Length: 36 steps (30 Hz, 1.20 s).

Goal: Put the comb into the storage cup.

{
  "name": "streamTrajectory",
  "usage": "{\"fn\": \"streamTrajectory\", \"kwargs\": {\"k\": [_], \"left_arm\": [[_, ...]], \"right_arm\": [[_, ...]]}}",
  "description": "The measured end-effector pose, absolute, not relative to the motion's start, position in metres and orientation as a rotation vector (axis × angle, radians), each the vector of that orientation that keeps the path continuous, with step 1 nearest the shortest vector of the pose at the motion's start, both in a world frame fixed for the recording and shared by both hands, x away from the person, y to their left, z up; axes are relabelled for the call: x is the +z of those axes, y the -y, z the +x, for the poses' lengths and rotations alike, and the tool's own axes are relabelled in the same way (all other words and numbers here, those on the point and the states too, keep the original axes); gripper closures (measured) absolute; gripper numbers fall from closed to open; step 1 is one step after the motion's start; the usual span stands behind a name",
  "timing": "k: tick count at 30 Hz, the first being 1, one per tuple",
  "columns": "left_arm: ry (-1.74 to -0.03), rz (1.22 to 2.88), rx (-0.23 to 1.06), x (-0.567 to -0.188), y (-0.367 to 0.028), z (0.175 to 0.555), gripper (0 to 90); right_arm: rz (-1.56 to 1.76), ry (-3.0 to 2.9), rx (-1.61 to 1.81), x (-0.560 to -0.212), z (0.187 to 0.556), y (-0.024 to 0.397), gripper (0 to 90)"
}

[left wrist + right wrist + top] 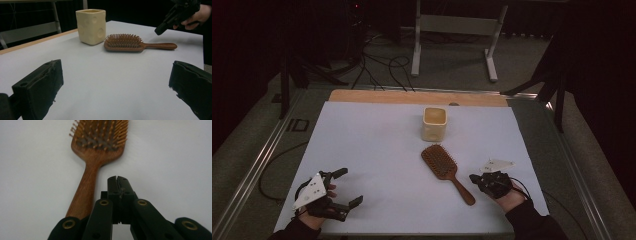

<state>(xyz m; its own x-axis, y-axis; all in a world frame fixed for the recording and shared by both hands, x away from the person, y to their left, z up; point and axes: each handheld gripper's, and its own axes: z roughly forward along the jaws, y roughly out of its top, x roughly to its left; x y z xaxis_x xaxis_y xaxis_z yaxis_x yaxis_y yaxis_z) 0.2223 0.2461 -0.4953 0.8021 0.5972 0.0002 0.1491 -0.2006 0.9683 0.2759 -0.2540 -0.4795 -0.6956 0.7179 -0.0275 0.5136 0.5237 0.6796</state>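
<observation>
A wooden paddle hairbrush [445, 170] lies bristles up on the white table sheet [377, 150], its handle pointing toward the near right. Just behind its head stands a cream square cup [434, 123]. My right gripper [473, 177] hovers just right of the brush handle [83, 195], jaws pressed together with nothing between them [117, 178]. My left gripper [351, 187] rests at the near left of the sheet, jaws wide apart and empty. The left gripper view looks across bare sheet to the cup [91, 26], the brush [130, 43] and the right gripper [160, 30].
A wooden strip [417, 97] edges the table's far side. Beyond it are a white metal stand [454, 30] and loose cables [382, 67] on the floor. Metal rails [257, 160] run along both sides of the table.
</observation>
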Motion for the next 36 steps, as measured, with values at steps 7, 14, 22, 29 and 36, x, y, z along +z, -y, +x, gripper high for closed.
{"fn": "streamTrajectory", "kwargs": {"k": [7, 14, 22, 29, 36], "left_arm": [[-0.583, 1.750, 0.447, -0.495, -0.246, 0.223, 0.0], [-0.583, 1.750, 0.449, -0.495, -0.246, 0.222, 0.0], [-0.585, 1.747, 0.449, -0.495, -0.246, 0.223, 0.0], [-0.585, 1.748, 0.450, -0.495, -0.246, 0.223, 0.0], [-0.583, 1.750, 0.450, -0.495, -0.246, 0.223, 0.0]], "right_arm": [[1.035, -2.415, 0.985, -0.464, 0.272, 0.248, 68.9], [1.045, -2.401, 1.014, -0.454, 0.271, 0.241, 39.3], [1.076, -2.416, 1.003, -0.450, 0.276, 0.234, 13.2], [1.059, -2.391, 0.975, -0.446, 0.274, 0.229, 9.2], [1.004, -2.394, 0.871, -0.442, 0.271, 0.220, 8.6]]}}
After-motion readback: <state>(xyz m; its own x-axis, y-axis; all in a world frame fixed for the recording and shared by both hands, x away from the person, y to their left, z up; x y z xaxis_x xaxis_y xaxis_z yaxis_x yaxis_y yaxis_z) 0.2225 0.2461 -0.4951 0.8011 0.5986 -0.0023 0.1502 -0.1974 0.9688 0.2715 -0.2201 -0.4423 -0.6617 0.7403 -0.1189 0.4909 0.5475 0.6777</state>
